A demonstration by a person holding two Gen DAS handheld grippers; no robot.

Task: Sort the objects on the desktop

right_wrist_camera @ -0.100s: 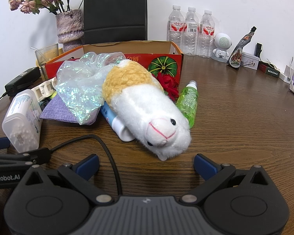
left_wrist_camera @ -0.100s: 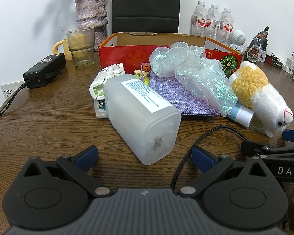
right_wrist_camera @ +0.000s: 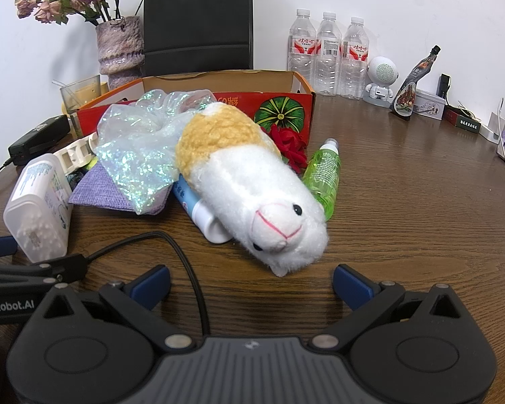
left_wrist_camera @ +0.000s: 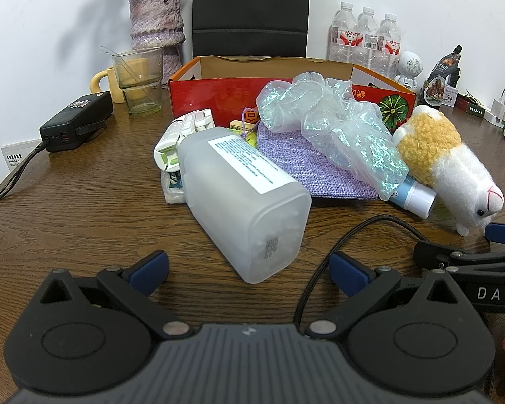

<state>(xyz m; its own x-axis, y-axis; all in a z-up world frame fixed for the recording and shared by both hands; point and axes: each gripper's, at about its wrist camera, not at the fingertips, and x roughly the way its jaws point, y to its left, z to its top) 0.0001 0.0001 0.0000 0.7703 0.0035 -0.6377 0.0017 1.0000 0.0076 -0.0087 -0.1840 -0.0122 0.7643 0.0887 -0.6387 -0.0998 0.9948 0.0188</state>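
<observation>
A pile of objects lies on the wooden table in front of a red cardboard box [left_wrist_camera: 219, 91] [right_wrist_camera: 286, 107]. A frosted white plastic container [left_wrist_camera: 245, 202] [right_wrist_camera: 37, 202] lies on its side, just ahead of my open, empty left gripper [left_wrist_camera: 249, 266]. A white and yellow plush alpaca [right_wrist_camera: 252, 185] [left_wrist_camera: 447, 158] lies head-first toward my open, empty right gripper [right_wrist_camera: 250, 279]. An iridescent plastic bag [left_wrist_camera: 336, 128] [right_wrist_camera: 141, 141] rests on a purple cloth pouch [left_wrist_camera: 306, 165]. A blue and white tube [right_wrist_camera: 202, 212], a green bottle [right_wrist_camera: 323, 171] and a red rose [right_wrist_camera: 289, 144] lie by the plush.
A black power bank [left_wrist_camera: 77, 121] with a cable sits at left. A glass [left_wrist_camera: 141, 80], yellow mug and vase [left_wrist_camera: 156, 20] stand at the back left. Three water bottles [right_wrist_camera: 326, 54], a small robot figure [right_wrist_camera: 382, 80] and small boxes stand at the back right. A black cable [right_wrist_camera: 185, 259] crosses the near table.
</observation>
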